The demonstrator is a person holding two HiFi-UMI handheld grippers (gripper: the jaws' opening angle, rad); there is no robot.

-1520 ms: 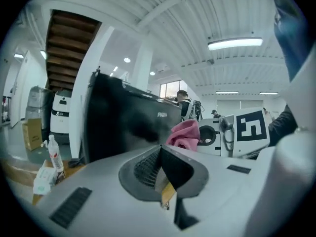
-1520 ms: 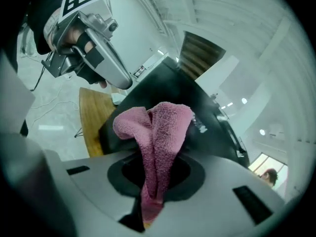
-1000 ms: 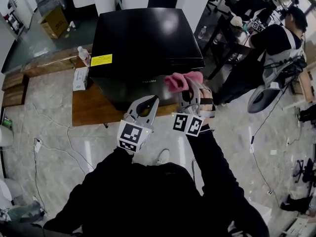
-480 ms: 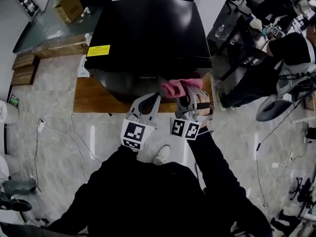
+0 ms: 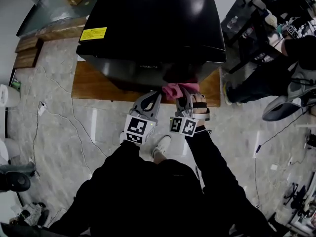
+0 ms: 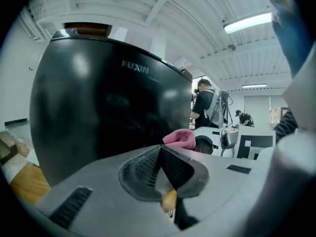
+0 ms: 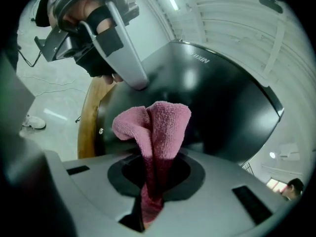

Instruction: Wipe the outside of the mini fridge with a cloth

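two grippers sit side by side at the centre of the head view, just below the mini fridge (image 5: 153, 23), which fills the upper middle of the frame on a low wooden stand (image 5: 91, 83). the right gripper (image 5: 183, 98) has its jaws clamped on a pink cloth (image 7: 159, 122), whose bunched free end is at, or very near, the fridge's dark front face. the left gripper (image 6: 159, 149) has its jaws pressed together with nothing between them. the front face seems to be the part in hand; the next move, i judge, calls for pressing the cloth flat and sweeping it across the door.
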